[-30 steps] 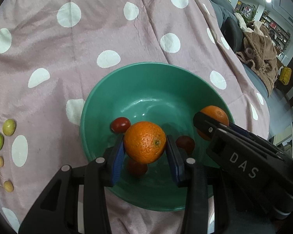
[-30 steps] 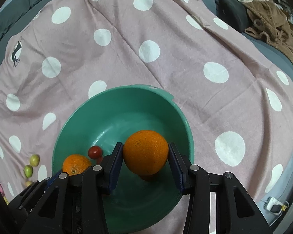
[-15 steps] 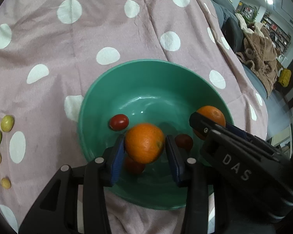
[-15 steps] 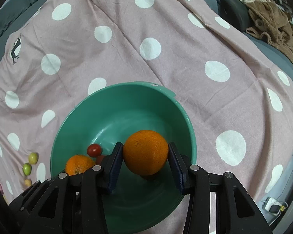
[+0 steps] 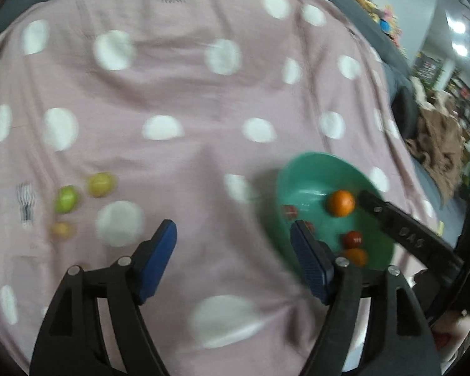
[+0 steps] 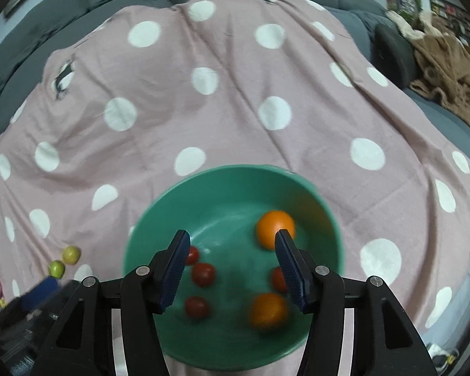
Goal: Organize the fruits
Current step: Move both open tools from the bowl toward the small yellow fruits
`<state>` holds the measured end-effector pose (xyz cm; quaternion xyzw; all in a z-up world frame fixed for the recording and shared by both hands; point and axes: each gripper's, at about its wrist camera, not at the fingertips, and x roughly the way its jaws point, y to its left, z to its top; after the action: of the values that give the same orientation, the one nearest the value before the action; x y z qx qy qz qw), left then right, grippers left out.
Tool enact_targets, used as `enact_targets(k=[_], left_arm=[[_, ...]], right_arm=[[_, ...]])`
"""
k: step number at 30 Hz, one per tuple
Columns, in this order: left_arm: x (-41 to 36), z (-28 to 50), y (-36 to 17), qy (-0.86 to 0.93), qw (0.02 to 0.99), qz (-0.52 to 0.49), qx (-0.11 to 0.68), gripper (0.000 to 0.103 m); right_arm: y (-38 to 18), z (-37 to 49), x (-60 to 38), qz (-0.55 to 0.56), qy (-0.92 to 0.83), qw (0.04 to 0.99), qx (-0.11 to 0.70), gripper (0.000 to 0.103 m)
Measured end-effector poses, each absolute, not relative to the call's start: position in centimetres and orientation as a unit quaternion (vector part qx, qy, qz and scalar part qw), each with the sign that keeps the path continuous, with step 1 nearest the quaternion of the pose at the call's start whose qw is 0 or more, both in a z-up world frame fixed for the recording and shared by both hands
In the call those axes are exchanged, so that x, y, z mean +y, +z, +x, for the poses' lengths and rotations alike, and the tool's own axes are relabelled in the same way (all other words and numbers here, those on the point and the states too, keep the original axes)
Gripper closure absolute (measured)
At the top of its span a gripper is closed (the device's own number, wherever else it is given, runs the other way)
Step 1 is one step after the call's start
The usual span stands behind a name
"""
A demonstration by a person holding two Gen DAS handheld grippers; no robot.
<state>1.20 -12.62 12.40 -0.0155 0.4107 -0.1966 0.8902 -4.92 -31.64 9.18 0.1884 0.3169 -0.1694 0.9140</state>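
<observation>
A green bowl sits on the pink polka-dot cloth. Two oranges lie in it, one at the back right and one at the front, among several small red fruits. My right gripper is open and empty above the bowl. My left gripper is open and empty over the cloth, left of the bowl. Small green and yellow fruits lie on the cloth to its left; they also show in the right wrist view.
The cloth covers a grey sofa. A brown garment lies at the far right. The right gripper's black body crosses the bowl's right side in the left wrist view.
Both grippers have opened and let go of their oranges, which now lie in the bowl. The left gripper has swung left, away from the bowl. The right gripper has pulled back a little.
</observation>
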Motion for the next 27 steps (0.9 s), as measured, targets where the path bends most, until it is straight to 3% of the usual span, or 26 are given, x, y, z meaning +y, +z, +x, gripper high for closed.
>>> enact_targets(k=[6, 11, 20, 23, 27], left_arm=[[-4.5, 1.4, 12.6, -0.117, 0.904, -0.027, 0.411, 0.023], [2.0, 2.6, 11.1, -0.082, 0.900, -0.107, 0.414, 0.021], [8.3, 4.4, 9.5, -0.047, 0.886, -0.191, 0.421, 0.023], [8.7, 4.9, 9.3, -0.050, 0.886, -0.201, 0.415, 0.028], [9.1, 5.5, 8.7, -0.054, 0.879, -0.205, 0.428, 0.047]], right_arm=[[9.8, -3.2, -26.7, 0.124, -0.134, 0.929, 0.323, 0.046], [9.7, -1.9, -22.2, 0.077, -0.093, 0.937, 0.327, 0.046], [6.9, 1.5, -12.2, 0.030, 0.065, 0.923, 0.377, 0.046], [5.8, 2.8, -8.6, 0.013, 0.135, 0.904, 0.405, 0.046], [4.2, 5.0, -5.0, 0.003, 0.180, 0.881, 0.438, 0.051]])
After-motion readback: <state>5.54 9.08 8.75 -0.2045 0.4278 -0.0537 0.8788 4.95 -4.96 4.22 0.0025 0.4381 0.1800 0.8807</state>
